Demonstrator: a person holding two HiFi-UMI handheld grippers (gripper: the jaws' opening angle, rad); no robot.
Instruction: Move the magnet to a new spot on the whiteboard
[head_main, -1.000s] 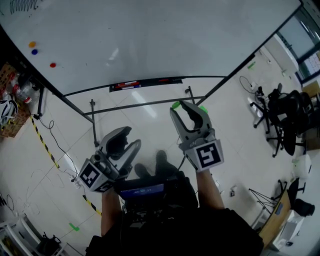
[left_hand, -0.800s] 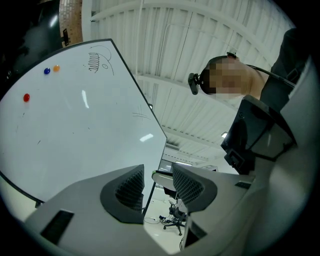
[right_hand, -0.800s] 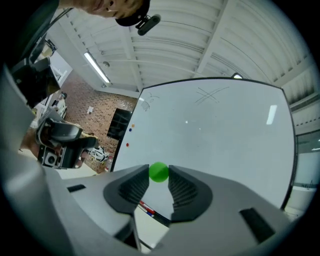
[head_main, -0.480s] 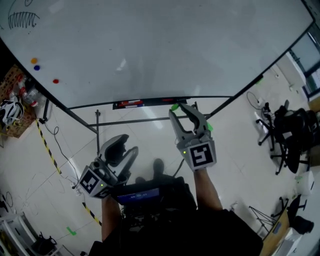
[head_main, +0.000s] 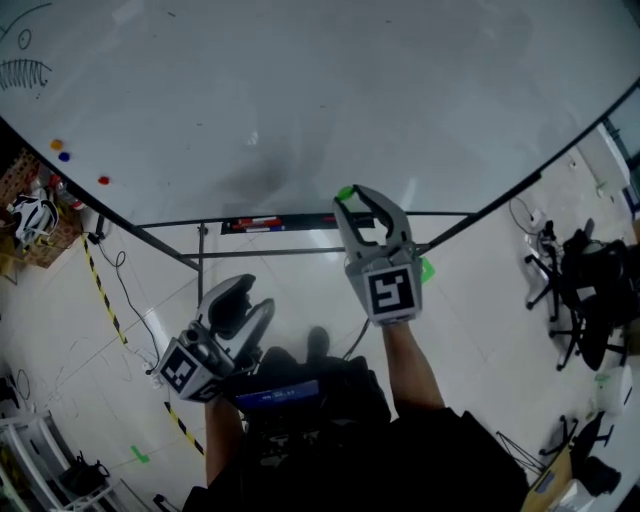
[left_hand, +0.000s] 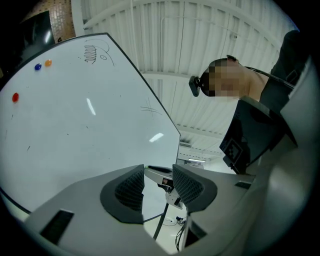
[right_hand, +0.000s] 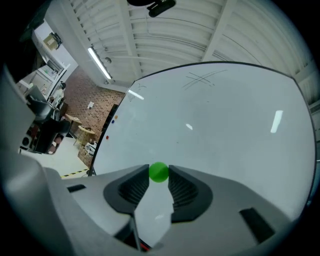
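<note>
One green magnet (right_hand: 159, 172) clamped in right hand-held gripper (head_main: 365, 205) tips, seemingly off whiteboard (head_main: 330, 90), near board's 6 o'clock edge. Placement at new spot left. Left hand-held gripper (left_hand: 158, 176) released, empty.

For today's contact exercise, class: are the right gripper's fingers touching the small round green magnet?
Touching. The right gripper view shows the small round green magnet pinched between both fingers of the right gripper, no gap either side.

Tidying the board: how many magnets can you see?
4. An orange magnet, a blue magnet and a red magnet sit near the whiteboard's left edge; a green magnet is gripped in the right hand-held gripper. Others may be hidden.
</note>
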